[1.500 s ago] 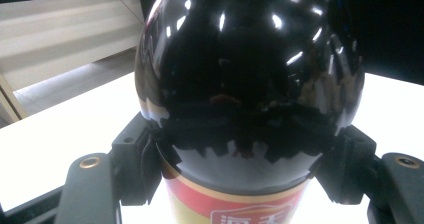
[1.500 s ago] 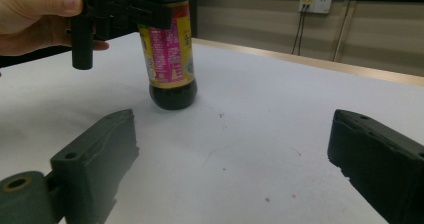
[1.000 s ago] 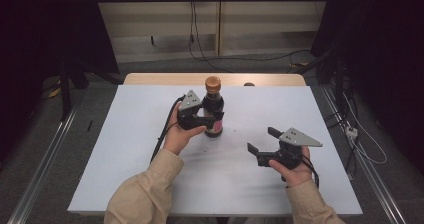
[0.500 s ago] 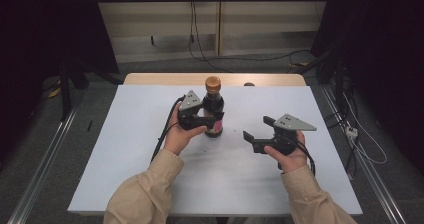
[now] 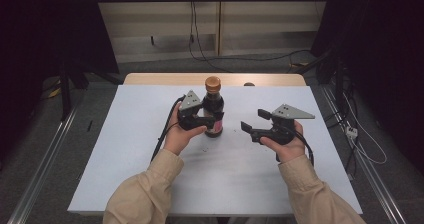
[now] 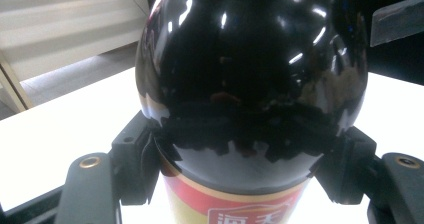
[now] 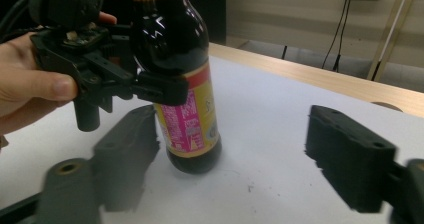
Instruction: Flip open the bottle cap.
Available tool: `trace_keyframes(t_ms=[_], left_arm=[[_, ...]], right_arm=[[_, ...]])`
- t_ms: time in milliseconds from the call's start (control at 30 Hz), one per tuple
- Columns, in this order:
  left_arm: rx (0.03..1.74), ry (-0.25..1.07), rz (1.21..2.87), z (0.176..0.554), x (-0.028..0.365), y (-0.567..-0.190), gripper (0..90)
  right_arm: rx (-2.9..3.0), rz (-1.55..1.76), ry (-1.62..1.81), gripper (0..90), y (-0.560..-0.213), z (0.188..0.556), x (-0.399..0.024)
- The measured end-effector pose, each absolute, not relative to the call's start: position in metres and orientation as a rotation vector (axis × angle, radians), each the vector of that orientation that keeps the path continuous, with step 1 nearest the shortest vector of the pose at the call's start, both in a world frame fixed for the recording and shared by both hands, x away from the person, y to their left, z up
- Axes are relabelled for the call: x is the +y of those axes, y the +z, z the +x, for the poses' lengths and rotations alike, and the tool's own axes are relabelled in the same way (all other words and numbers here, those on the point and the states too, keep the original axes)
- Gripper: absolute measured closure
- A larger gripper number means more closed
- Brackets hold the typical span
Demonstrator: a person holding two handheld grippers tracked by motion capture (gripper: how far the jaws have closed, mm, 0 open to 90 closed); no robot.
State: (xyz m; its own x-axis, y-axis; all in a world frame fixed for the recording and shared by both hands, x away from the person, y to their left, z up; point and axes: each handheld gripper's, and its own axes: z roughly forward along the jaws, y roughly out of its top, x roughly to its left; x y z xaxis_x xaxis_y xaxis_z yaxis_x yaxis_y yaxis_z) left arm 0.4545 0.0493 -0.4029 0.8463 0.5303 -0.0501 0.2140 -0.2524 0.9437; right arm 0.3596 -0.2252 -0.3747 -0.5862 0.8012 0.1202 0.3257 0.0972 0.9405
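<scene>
Two handheld black two-jaw grippers worked over a pale blue-white table [image 5: 150, 149], each carried by a hand in a beige sleeve. Between the jaws of the left gripper [image 5: 210, 119] stood a dark glass sauce bottle with a brown screw cap and a red, yellow and pink label [image 5: 213, 111], upright on the table; both pads pressed against its rounded shoulder just above the label, one on either side, so the grip was firm and the bottle sat fully inside the jaws. In the left gripper view the glossy black glass [image 6: 250, 64] rose straight ahead of the jaws, with the top edge of the label [image 6: 235, 204] below them. The right gripper [image 5: 254, 123] hung near the bottle but apart from it, its jaws pointed toward the glass. They had just been closing, yet stood well apart with nothing between them. In the right gripper view the bottle [image 7: 180, 84] stood ahead of the jaws and off toward one pad, beyond their tips. The step in hand appeared to be steadying the bottle with the left gripper while the right one came in for a second hold, most likely on the cap [image 5: 213, 83]. That move would call for lifting the right jaws to cap height, centring them on the neck, and closing evenly without tipping the bottle.
</scene>
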Motion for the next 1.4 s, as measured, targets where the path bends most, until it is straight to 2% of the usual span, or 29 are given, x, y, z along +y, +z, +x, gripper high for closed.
trace_keyframes(t_ms=[133,233,333,500,733,1033,1400], left_arm=[[0.567,0.33,1.832,0.454,0.049,-0.403,29.9],[0.574,0.327,1.829,0.454,0.049,-0.403,29.8],[0.579,0.327,1.828,0.454,0.049,-0.403,29.7],[0.572,0.326,1.834,0.454,0.049,-0.403,29.6],[0.582,0.325,1.829,0.454,0.049,-0.403,29.5],[0.586,0.322,1.831,0.454,0.049,-0.403,29.5],[0.59,0.322,1.829,0.453,0.048,-0.403,29.6]], right_arm=[[1.962,1.079,1.501,39.2,-0.367,0.36,-0.224],[1.962,1.054,1.502,41.5,-0.361,0.363,-0.223],[1.988,1.04,1.518,48.4,-0.355,0.366,-0.221],[2.024,1.02,1.516,51.7,-0.348,0.373,-0.216],[2.06,1.035,1.5,62.6,-0.339,0.383,-0.208],[2.053,1.039,1.529,90.0,-0.326,0.394,-0.202],[2.133,0.989,1.551,90.0,-0.313,0.406,-0.183]])
